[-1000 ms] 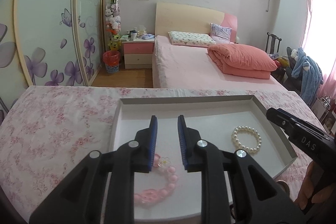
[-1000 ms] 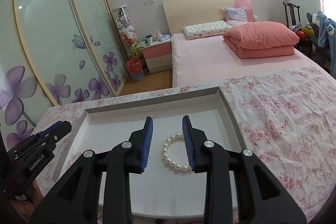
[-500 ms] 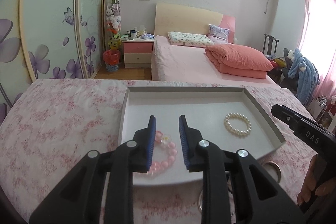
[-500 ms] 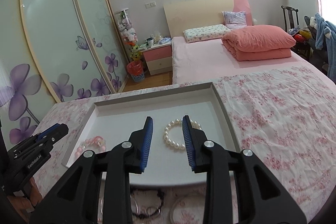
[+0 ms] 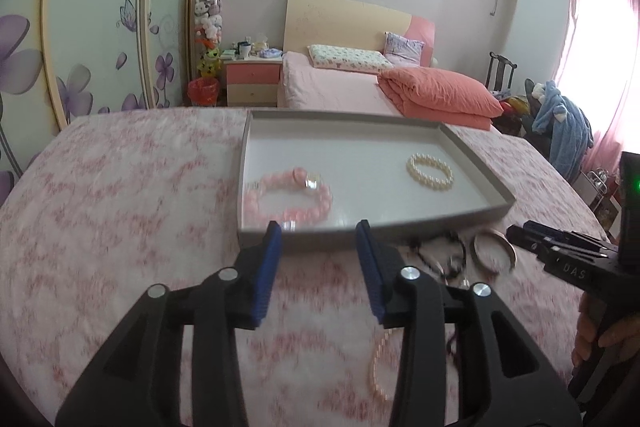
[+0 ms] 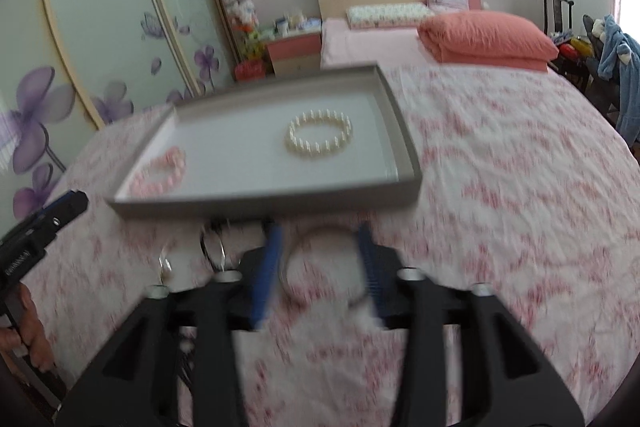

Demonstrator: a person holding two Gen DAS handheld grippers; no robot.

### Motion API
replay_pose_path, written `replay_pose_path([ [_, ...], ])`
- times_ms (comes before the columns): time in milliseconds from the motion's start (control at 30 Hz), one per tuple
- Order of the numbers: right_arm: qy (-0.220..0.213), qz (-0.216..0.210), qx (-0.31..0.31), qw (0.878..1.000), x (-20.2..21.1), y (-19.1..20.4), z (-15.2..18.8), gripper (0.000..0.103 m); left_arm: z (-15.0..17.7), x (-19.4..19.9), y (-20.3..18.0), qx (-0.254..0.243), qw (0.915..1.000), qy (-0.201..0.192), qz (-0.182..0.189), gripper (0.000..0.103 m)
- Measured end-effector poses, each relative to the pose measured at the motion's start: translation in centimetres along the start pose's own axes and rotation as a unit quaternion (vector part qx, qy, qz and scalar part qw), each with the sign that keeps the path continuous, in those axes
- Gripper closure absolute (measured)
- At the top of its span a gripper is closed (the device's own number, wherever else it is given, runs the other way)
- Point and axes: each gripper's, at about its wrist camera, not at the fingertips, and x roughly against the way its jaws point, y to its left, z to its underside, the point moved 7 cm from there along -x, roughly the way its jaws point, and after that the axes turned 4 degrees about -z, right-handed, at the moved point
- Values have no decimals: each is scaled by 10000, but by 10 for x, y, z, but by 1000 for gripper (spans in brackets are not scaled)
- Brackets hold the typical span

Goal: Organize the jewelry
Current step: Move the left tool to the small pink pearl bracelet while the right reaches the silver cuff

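A grey tray (image 5: 476, 155) (image 6: 404, 143) lies on the flowered cloth. In it are a pink bead bracelet (image 5: 290, 193) (image 6: 160, 175) and a white pearl bracelet (image 5: 430, 171) (image 6: 319, 135). In front of the tray on the cloth lie a metal bangle (image 5: 494, 251) (image 6: 324, 263), a black bracelet (image 5: 442, 255) (image 6: 212, 247) and a pearl strand (image 5: 378, 367). My left gripper (image 5: 318, 237) is open and empty, just short of the tray's near wall. My right gripper (image 6: 318, 239) is open and empty, with the bangle showing between its fingers.
The flowered cloth (image 5: 120, 195) covers the whole work surface. Behind it are a bed (image 5: 340, 87) with a folded orange quilt (image 5: 440, 95), a nightstand (image 5: 252, 83), sliding wardrobe doors (image 5: 100, 27) and a chair with clothes (image 5: 560, 115).
Both grippers have pulled back out of the tray toward me and opened wider. Loose jewelry in front of the tray has come into view.
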Motion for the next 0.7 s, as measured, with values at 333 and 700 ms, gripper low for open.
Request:
replay_pose_path([
  [333,404,380,130,9984,-21,-2,19,29,25,10,-9,-162,9996,165,151,47],
  [700,595,600,221,9962,-35,-2,20,29,42,7,-25,-438,9979,359,307,40],
])
